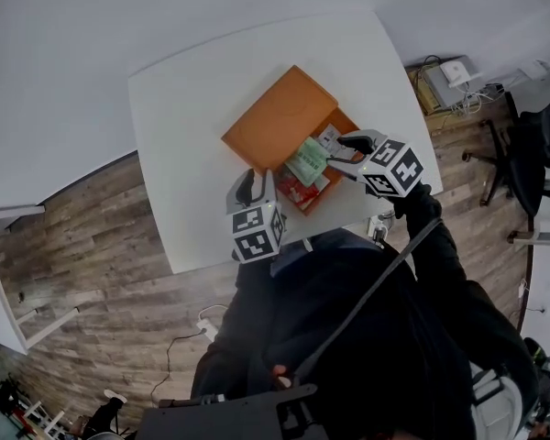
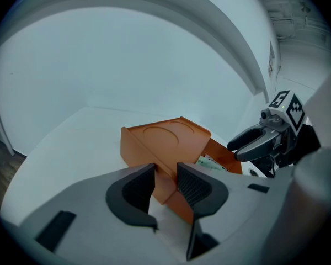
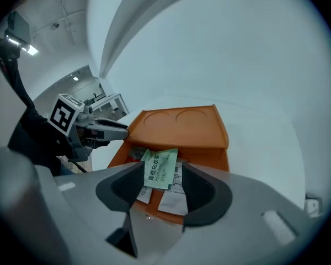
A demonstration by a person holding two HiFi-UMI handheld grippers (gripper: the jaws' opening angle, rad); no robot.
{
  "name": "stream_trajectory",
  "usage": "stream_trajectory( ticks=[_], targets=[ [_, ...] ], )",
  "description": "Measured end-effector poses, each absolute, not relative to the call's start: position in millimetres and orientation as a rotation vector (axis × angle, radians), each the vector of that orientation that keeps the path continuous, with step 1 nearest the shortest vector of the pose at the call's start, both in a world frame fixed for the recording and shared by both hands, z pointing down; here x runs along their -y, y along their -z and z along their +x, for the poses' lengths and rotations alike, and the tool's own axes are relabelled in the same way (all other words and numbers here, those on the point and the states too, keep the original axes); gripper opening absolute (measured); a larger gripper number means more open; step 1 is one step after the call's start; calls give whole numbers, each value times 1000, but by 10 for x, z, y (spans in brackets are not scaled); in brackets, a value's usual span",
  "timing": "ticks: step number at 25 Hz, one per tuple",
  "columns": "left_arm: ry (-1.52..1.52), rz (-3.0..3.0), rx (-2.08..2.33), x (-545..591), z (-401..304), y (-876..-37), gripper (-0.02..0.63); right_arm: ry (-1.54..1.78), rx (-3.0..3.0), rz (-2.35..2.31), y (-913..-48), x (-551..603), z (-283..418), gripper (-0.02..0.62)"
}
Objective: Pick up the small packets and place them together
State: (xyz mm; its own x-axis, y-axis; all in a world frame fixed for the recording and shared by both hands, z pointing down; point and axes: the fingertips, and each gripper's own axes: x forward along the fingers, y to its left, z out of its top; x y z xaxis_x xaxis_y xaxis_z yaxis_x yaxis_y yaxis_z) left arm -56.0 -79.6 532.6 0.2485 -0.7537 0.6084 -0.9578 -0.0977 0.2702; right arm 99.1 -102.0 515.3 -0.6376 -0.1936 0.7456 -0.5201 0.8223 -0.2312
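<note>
Bench: white bench (image 1: 192, 108) carrying an orange box (image 1: 277, 122), its flat lid swung open and lying back.
Packets: all inside the open tray of the box, loosely overlapping.
Green packet: pale green sachet (image 3: 160, 167) with dark print, rectangular, tilted, lying on top of the others.
Other packets: white sachets (image 3: 174, 200) with small print under the green one; a red one (image 1: 295, 189) at the tray's near end.
Right hand-held gripper: (image 3: 163, 170) jaws spread apart over the tray, with the green packet showing in the gap and nothing clamped.
Left hand-held gripper: (image 2: 165, 173) at the box's near corner, jaws only narrowly apart with the orange wall between them. Cannot tell whether they pinch it.
Grippers: on opposite sides of the box, facing each other across it.
</note>
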Motion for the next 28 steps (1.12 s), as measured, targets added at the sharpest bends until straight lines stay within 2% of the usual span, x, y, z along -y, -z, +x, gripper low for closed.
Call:
stream_trajectory(
  ticks=[17,20,22,25,28],
  targets=[
    [-378,1915,1535,807,-603,-5339,126,-464,1948,327,-5843,1077,705,189],
    [-377,1915,1538,805,-605,-5342,126,-440,1945,352,-5838,1099,721,151],
    [-380,1917,1537,799,-598,-5342,126,-421,1951,375,-5812,1118,734,88],
    [-387,1919,1534,799,-596,-5342,126,-421,1968,389,-5763,1118,732,30],
    [-390,1923,1532,806,-591,-5345,126,-433,1972,396,-5721,1094,762,3]
  ],
)
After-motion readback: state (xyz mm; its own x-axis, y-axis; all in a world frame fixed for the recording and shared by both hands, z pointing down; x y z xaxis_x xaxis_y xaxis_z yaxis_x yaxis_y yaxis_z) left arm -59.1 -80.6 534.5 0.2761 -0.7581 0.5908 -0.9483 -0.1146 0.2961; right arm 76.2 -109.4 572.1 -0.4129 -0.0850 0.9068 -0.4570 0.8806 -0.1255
